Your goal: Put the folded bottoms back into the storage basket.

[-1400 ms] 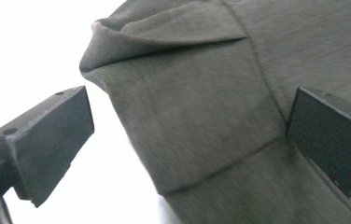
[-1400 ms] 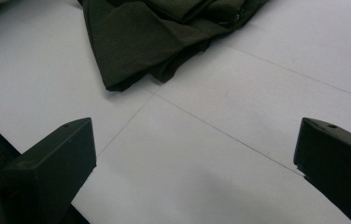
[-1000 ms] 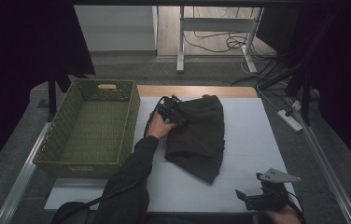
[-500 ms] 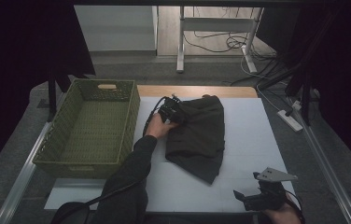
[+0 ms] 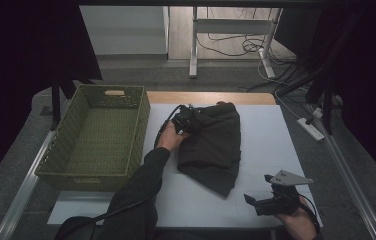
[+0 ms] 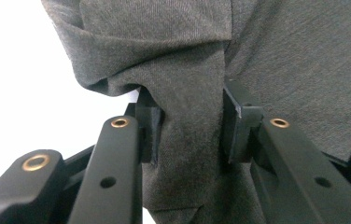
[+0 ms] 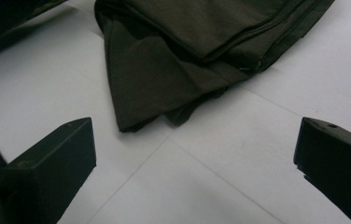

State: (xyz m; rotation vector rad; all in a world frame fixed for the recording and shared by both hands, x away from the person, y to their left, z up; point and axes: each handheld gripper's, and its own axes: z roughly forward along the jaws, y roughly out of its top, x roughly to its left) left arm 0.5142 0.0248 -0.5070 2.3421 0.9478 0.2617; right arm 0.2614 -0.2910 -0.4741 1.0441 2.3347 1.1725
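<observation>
My left gripper (image 5: pixel 185 120) sits at the far left corner of the dark garment (image 5: pixel 212 146), and its jaws have just been closing: in the left gripper view a bunched fold of the grey-brown fabric (image 6: pixel 187 140) runs up between the two pads and both press into it, so I have it pinched. Compared with a second ago, the cloth at that corner looks slightly more gathered toward the gripper, while the rest of the garment lies as before, folded on the white table cover (image 5: pixel 271 145), just right of the green woven basket (image 5: pixel 101 135), near but not touching it. My right gripper (image 5: pixel 268 204) has kept its place at the near right edge of the table, well apart from the garment; in the right gripper view its jaws stand spread wide with bare table between them and the garment's near hem (image 7: pixel 164 88) ahead. I can read no brand, label or writing on the garment, the basket or either gripper; the basket's far wall has a pale patch (image 5: pixel 114 92) too small to make out.
</observation>
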